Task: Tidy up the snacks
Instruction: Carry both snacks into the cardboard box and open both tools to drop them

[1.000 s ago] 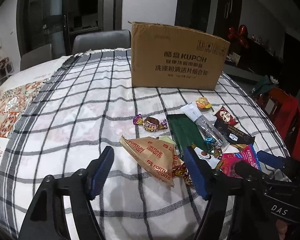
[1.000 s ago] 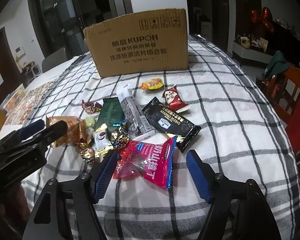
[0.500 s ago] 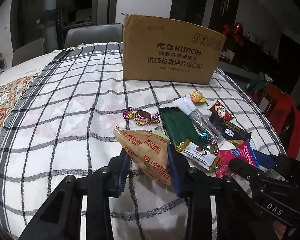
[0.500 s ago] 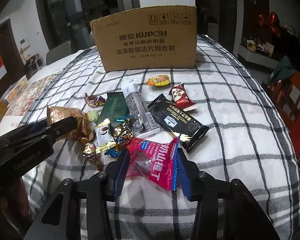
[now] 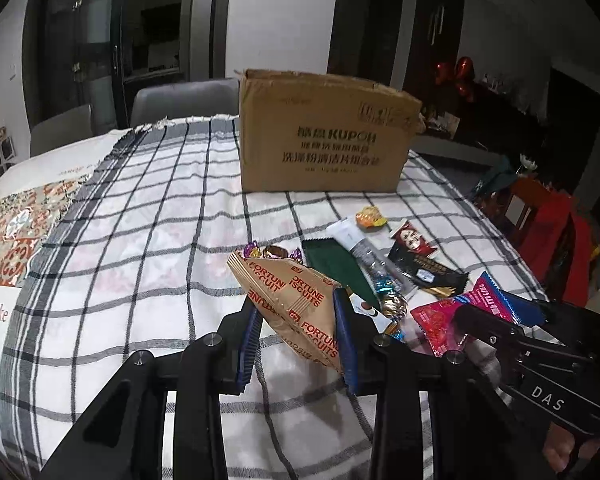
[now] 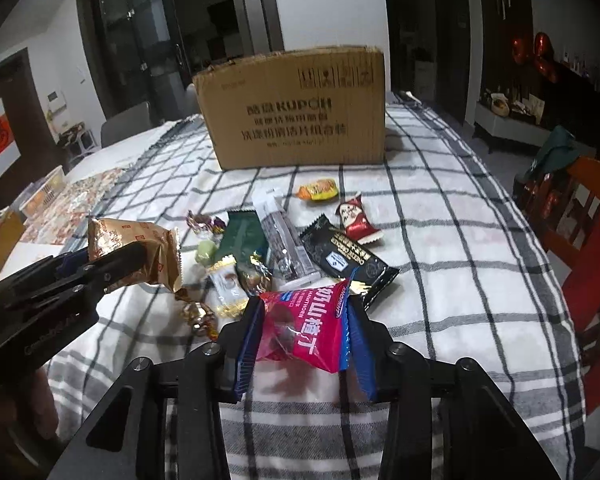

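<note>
Biscuit pkt [image 5: 296, 312] in left hand-held gripper [image 5: 296, 336]

A home dining room: checked tablecloth [image 5: 148, 240], padded chairs [image 5: 180, 98], glass doors [image 6: 140, 40]

The cardboard box [image 5: 324, 136] carries "KUPOH" in bold print above lines of Chinese characters too blurred to read. The tan biscuit packet [image 5: 296, 304] repeats "FORTUNE BISCUITS" in red. The pink candy bag [image 6: 304, 332] shows "HAWTHORN" — plus large white Chinese characters. The black wrapper [image 6: 350, 260] reads "CHEESE CRACKER". One tool body [image 5: 548, 400] is marked "DAS".
</note>
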`<state>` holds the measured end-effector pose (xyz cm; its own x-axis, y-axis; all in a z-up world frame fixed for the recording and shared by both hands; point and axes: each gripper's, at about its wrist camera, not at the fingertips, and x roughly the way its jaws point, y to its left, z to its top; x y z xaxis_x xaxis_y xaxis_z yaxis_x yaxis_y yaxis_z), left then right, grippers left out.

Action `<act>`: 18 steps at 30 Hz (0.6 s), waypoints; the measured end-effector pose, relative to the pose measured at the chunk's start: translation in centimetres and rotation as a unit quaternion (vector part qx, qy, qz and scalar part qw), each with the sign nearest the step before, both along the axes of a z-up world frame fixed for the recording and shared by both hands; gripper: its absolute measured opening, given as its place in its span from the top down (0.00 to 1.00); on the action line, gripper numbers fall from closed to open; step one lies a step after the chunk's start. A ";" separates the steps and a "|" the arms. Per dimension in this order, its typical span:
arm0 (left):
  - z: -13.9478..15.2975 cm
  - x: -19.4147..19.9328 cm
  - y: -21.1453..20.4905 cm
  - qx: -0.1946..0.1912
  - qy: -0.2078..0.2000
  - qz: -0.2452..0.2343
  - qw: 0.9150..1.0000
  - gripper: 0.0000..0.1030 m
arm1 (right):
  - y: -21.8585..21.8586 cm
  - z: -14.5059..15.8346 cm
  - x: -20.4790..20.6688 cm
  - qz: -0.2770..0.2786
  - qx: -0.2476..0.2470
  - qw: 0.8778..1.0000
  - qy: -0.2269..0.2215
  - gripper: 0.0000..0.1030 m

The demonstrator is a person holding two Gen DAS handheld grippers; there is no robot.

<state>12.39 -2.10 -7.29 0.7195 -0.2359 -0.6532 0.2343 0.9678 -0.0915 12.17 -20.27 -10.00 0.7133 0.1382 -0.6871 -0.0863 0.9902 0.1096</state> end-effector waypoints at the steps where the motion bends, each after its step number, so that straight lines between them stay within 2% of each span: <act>1: 0.3 -0.3 0.0 -0.001 -0.004 0.000 1.000 0.66 | 0.0 0.3 -0.2 0.001 0.000 1.000 -0.004 0.59; 9: 2.1 -1.3 -0.3 -0.019 -0.015 -0.010 1.000 0.67 | -0.1 2.6 -1.3 0.004 0.003 0.999 -0.040 0.59; 18: 5.5 -1.2 -1.0 -0.009 -0.064 -0.020 0.998 0.67 | -0.7 5.8 -0.7 0.012 0.012 0.996 -0.084 0.59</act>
<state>11.17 -3.14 -1.76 0.7867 -0.2777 -0.5513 0.2844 0.9557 -0.0756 11.47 -20.98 -4.17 0.8140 0.1719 -0.5548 -0.1294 0.9849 0.1153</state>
